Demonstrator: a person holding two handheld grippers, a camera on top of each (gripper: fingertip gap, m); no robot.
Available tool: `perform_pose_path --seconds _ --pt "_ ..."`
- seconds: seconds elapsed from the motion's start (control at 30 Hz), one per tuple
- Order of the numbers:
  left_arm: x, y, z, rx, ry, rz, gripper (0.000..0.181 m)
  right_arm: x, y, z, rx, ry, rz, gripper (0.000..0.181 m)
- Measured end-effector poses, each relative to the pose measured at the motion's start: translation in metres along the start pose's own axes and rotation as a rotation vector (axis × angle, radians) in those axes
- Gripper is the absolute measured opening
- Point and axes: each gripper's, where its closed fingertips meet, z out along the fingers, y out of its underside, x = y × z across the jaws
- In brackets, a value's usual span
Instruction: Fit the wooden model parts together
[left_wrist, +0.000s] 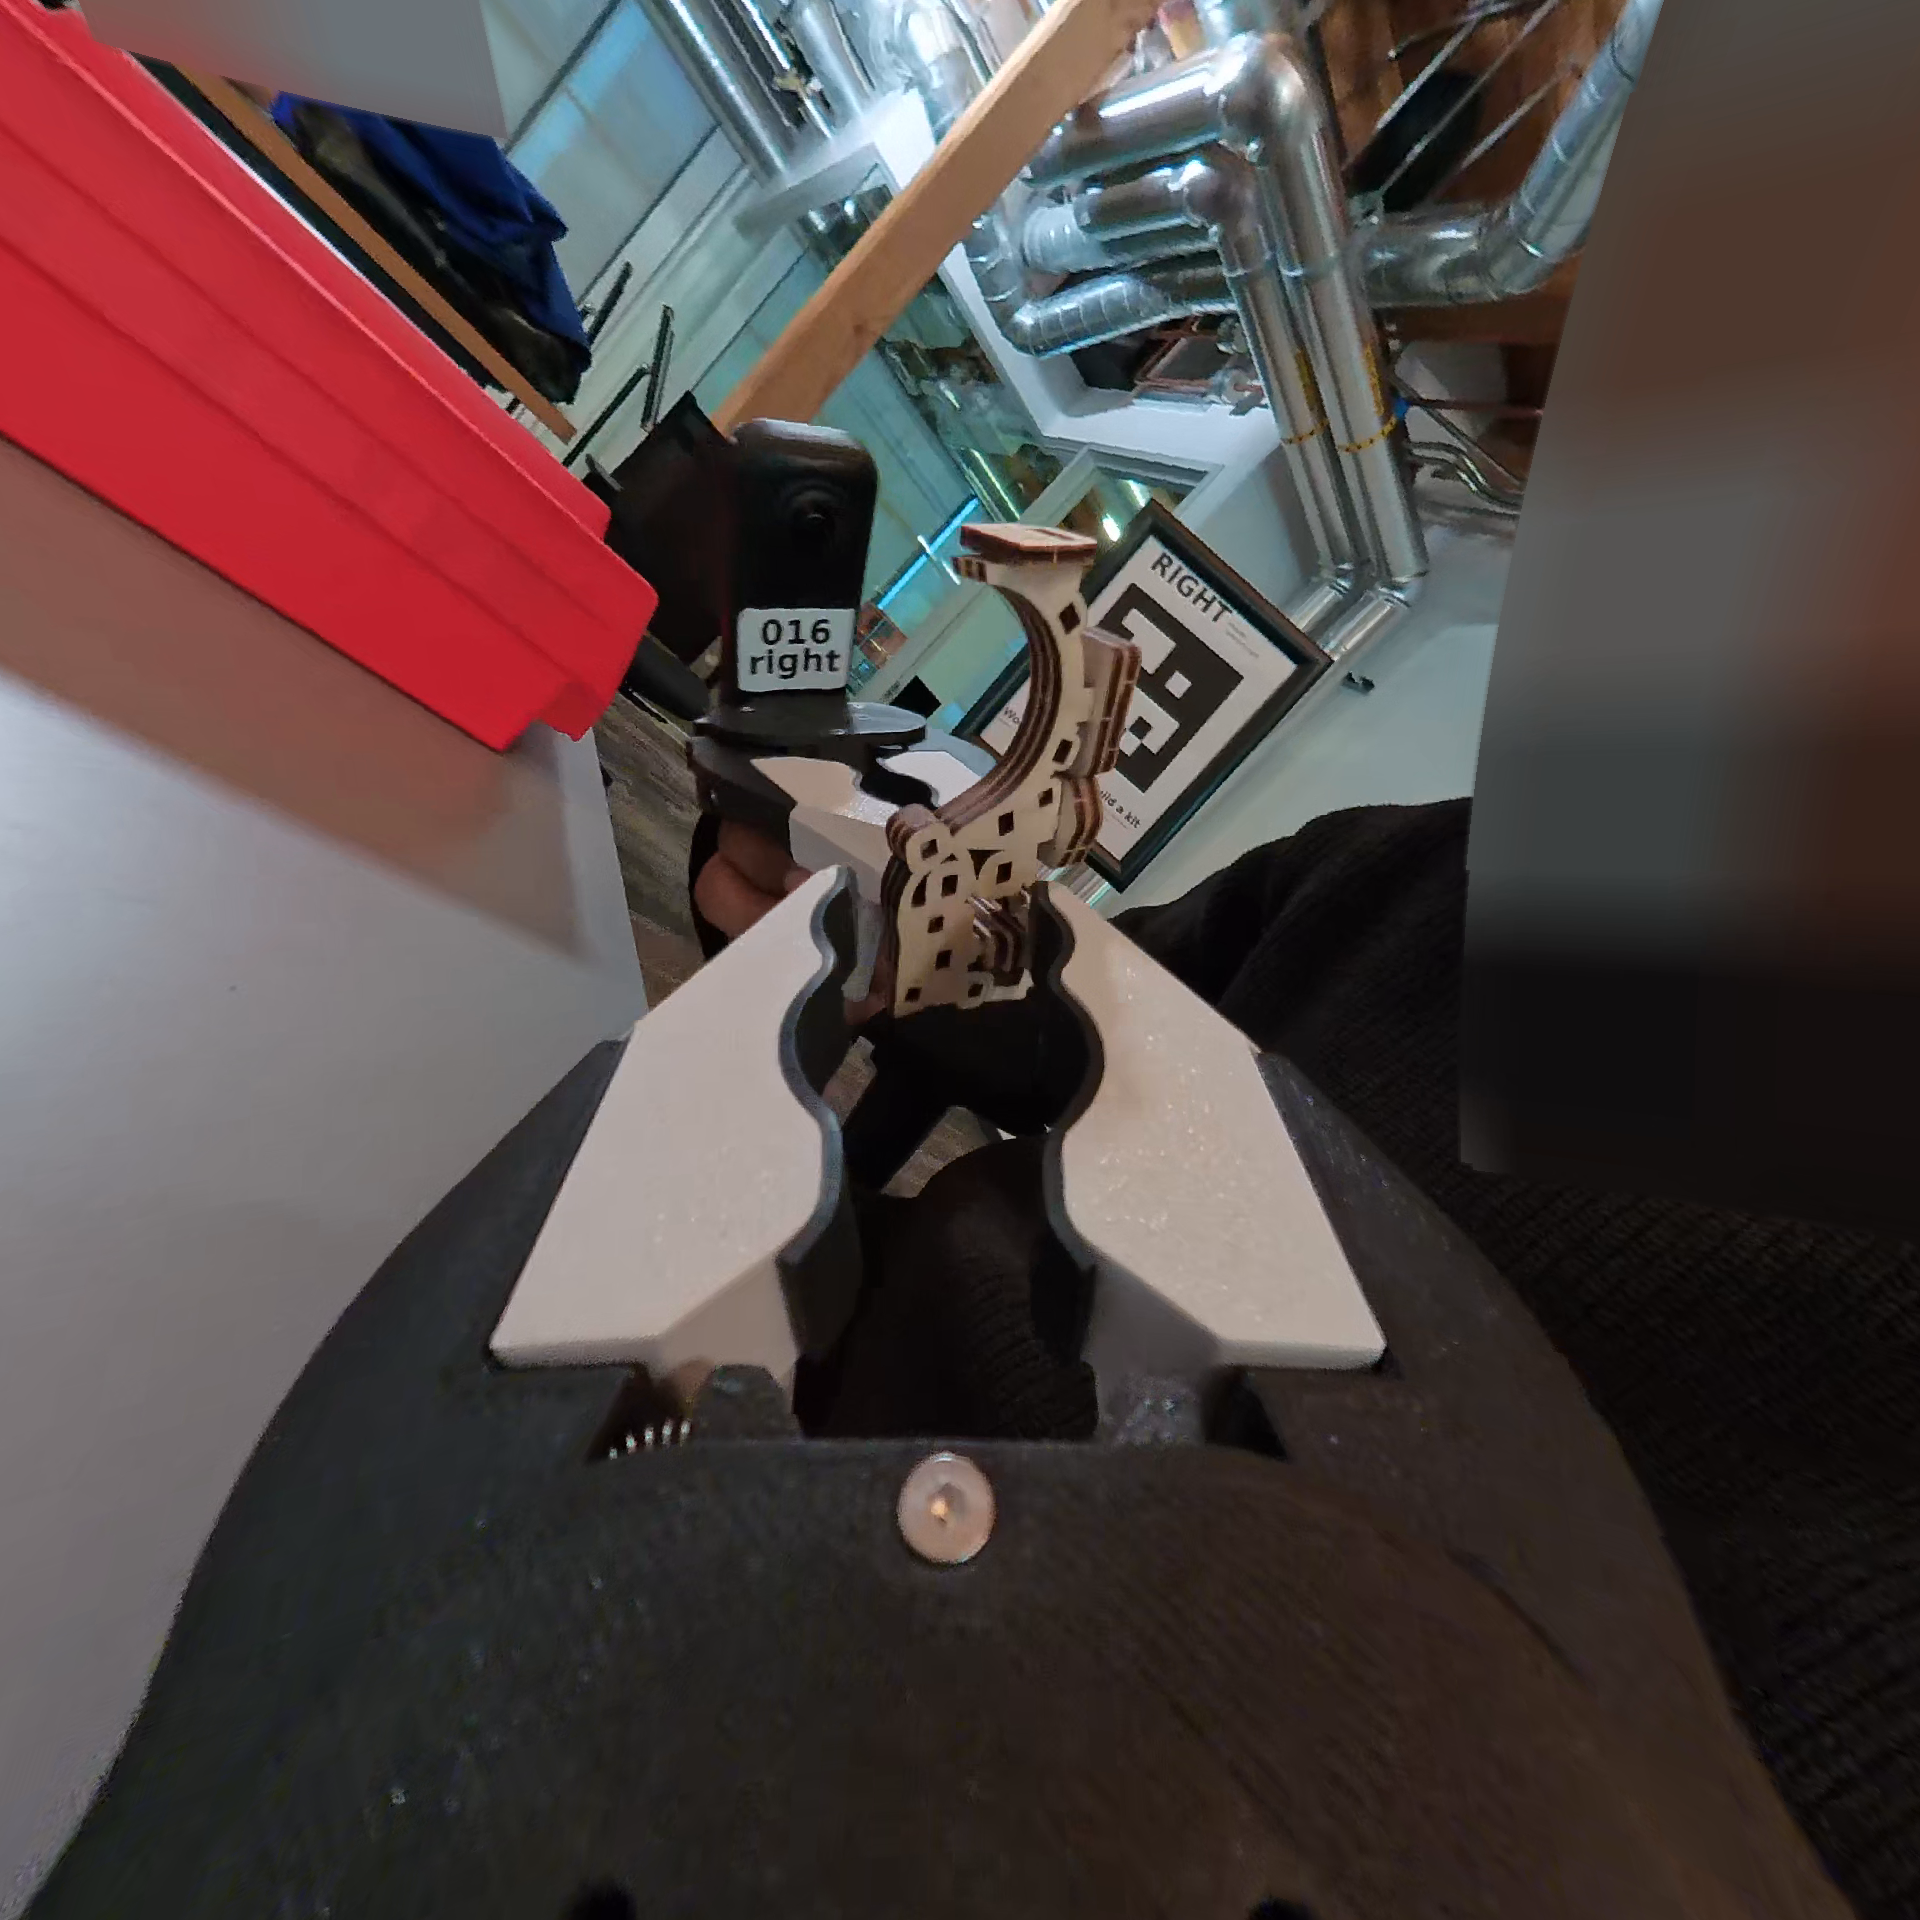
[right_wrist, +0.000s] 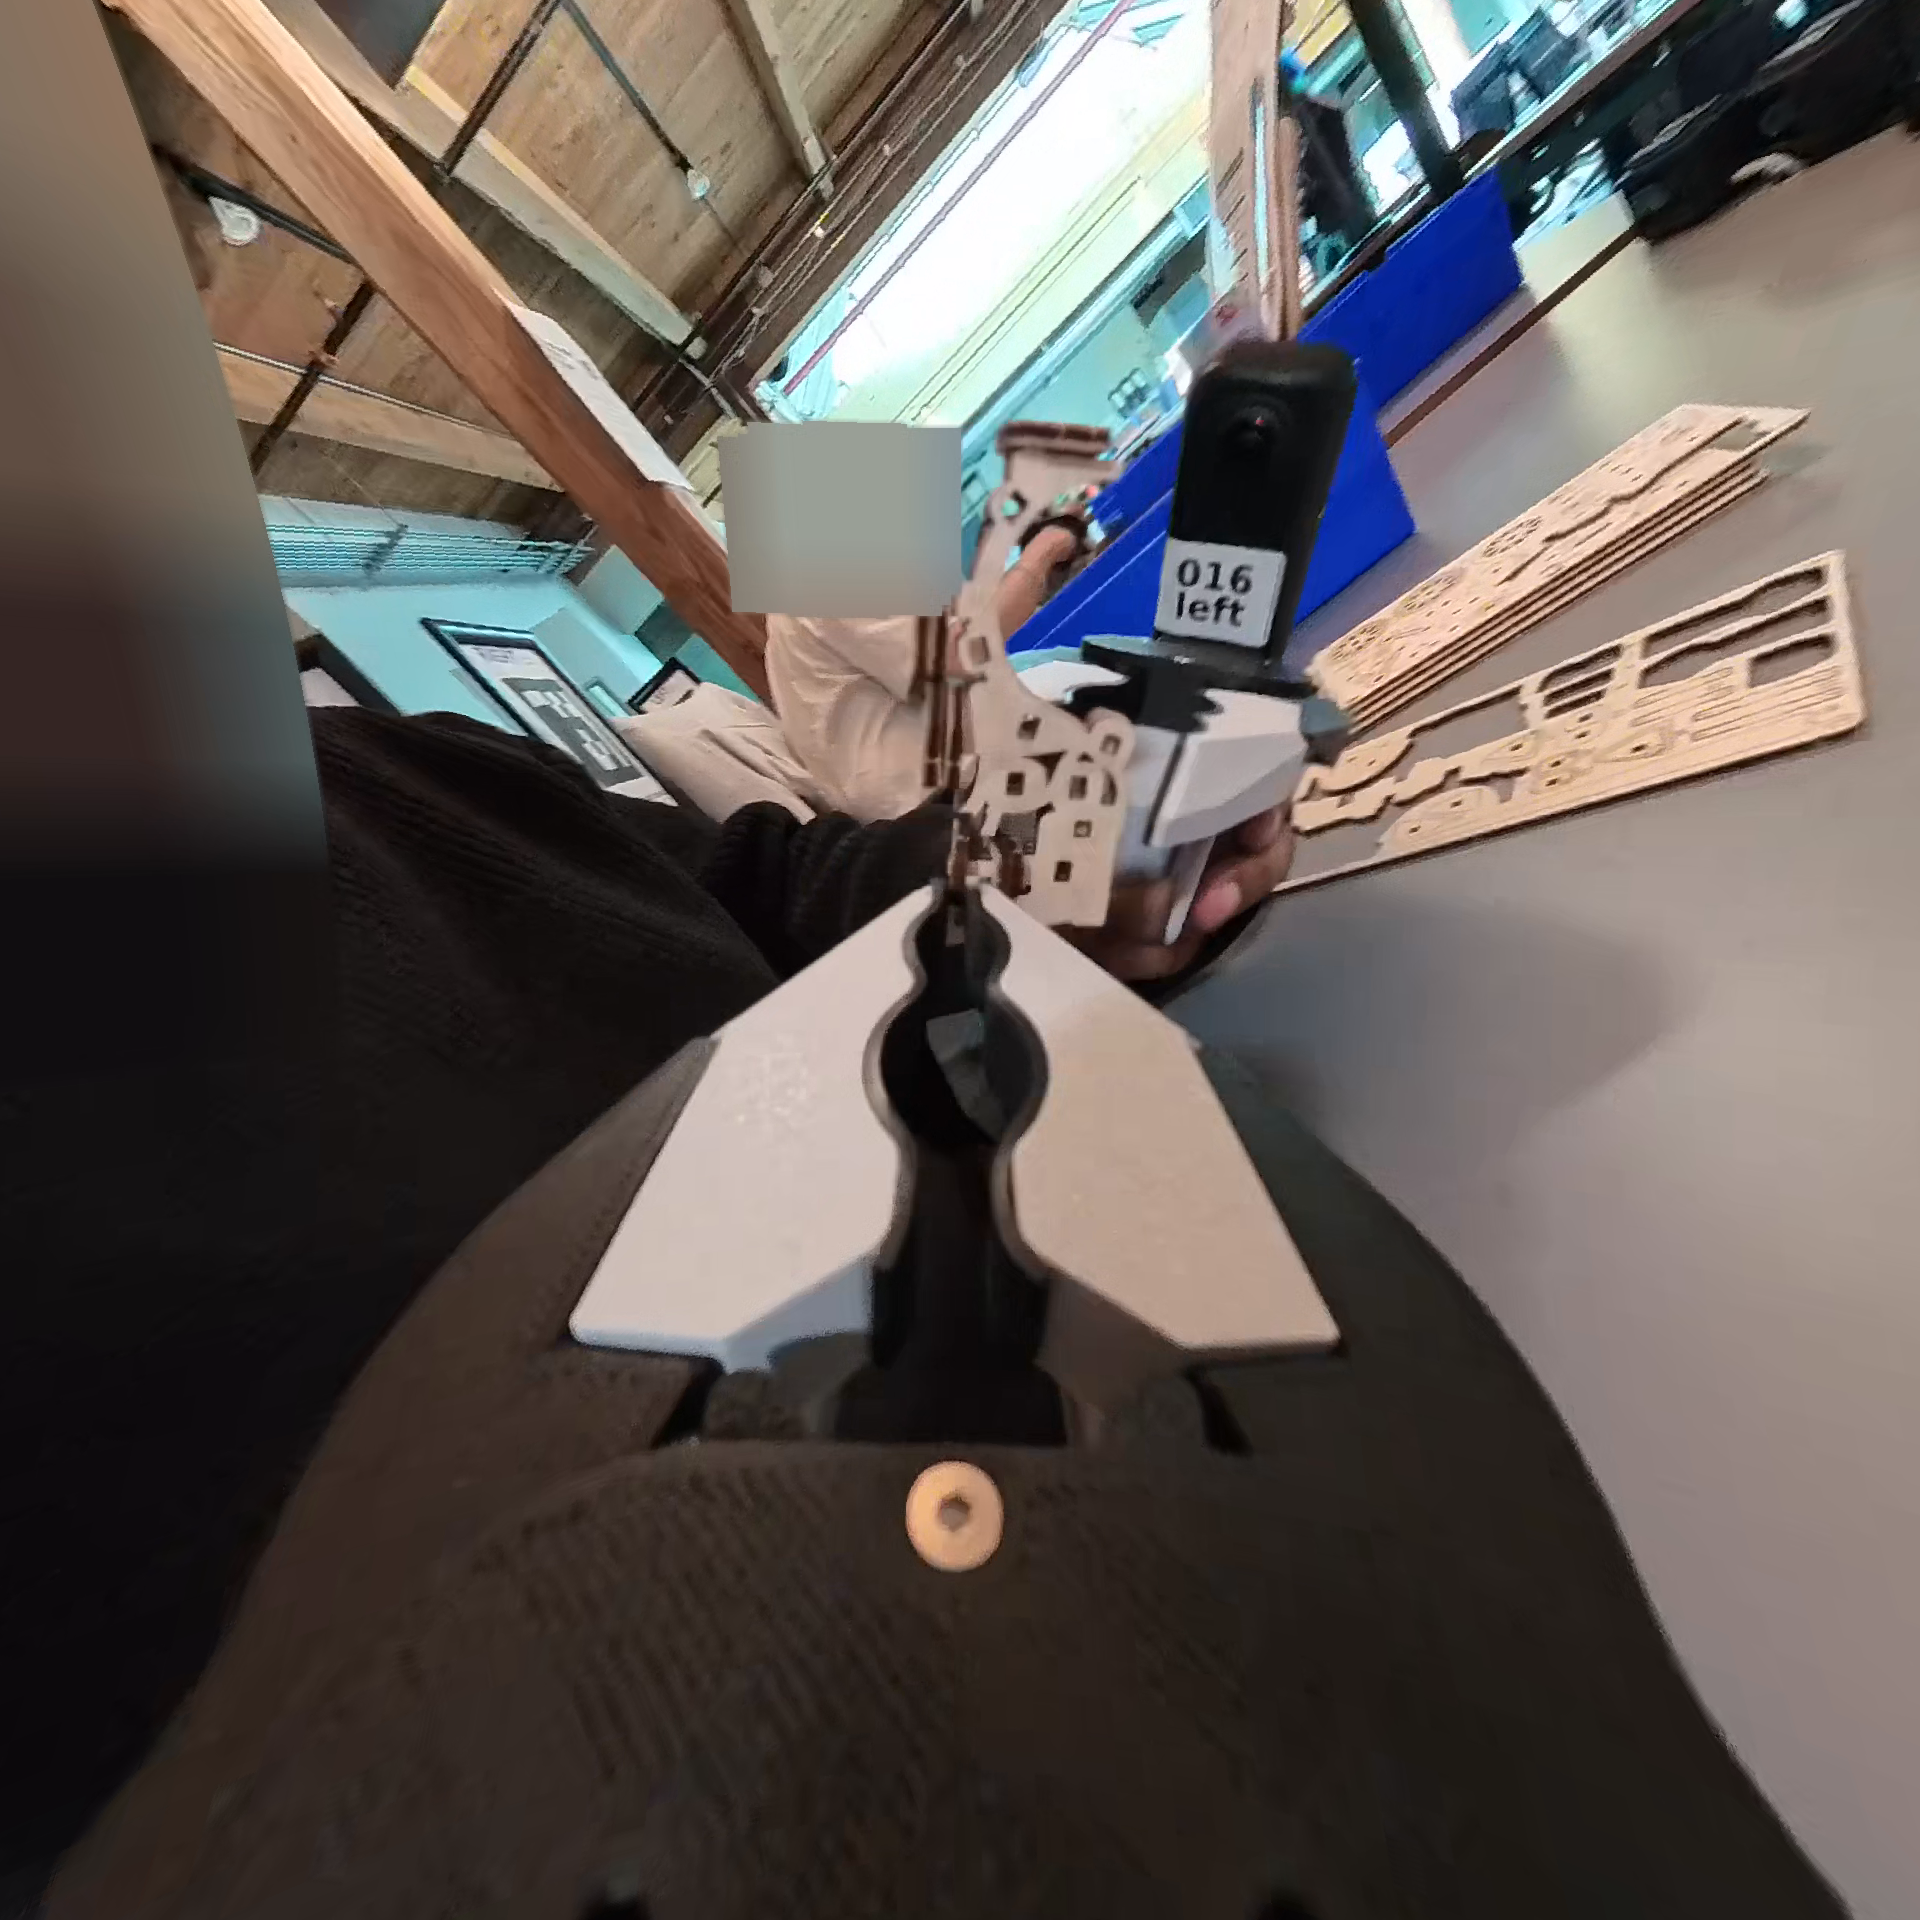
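My left gripper (left_wrist: 951, 935) is shut on the lower end of a layered wooden model (left_wrist: 1049, 665), a curved pale plywood piece with square cut-outs, held upright in the air. My right gripper (right_wrist: 958, 909) is shut on a thin wooden part (right_wrist: 940, 717) seen edge-on, which stands against the model (right_wrist: 1081, 831). In the left wrist view the right gripper (left_wrist: 831, 800) shows just behind the model. In the right wrist view the left gripper (right_wrist: 1132, 800) shows just beyond it, with a hand under it.
Pale wooden sheets with punched-out shapes (right_wrist: 1610, 686) lie on the grey table (right_wrist: 1558, 1039), with a stack of further sheets (right_wrist: 1558, 540) behind. A blue bin (right_wrist: 1351, 499) stands beyond them. A red bin (left_wrist: 260, 395) is at upper left. A dark sleeve (left_wrist: 1351, 935) lies close below. Left and right tips are no more than a few centimetres apart.
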Motion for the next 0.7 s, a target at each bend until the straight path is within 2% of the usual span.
perform_pose_path --seconds 0.27,0.4,0.7 --pt "-0.008 0.003 0.000 -0.004 -0.019 -0.048 0.046 0.015 -0.011 -0.010 0.047 0.144 -0.104 0.001" --pt "-0.009 0.005 0.001 -0.019 -0.034 -0.024 0.033 0.012 -0.002 -0.001 -0.003 0.144 -0.134 0.002" --pt "-0.010 0.007 0.001 -0.039 -0.048 -0.004 0.036 0.014 -0.008 -0.002 0.033 0.166 -0.142 0.002"
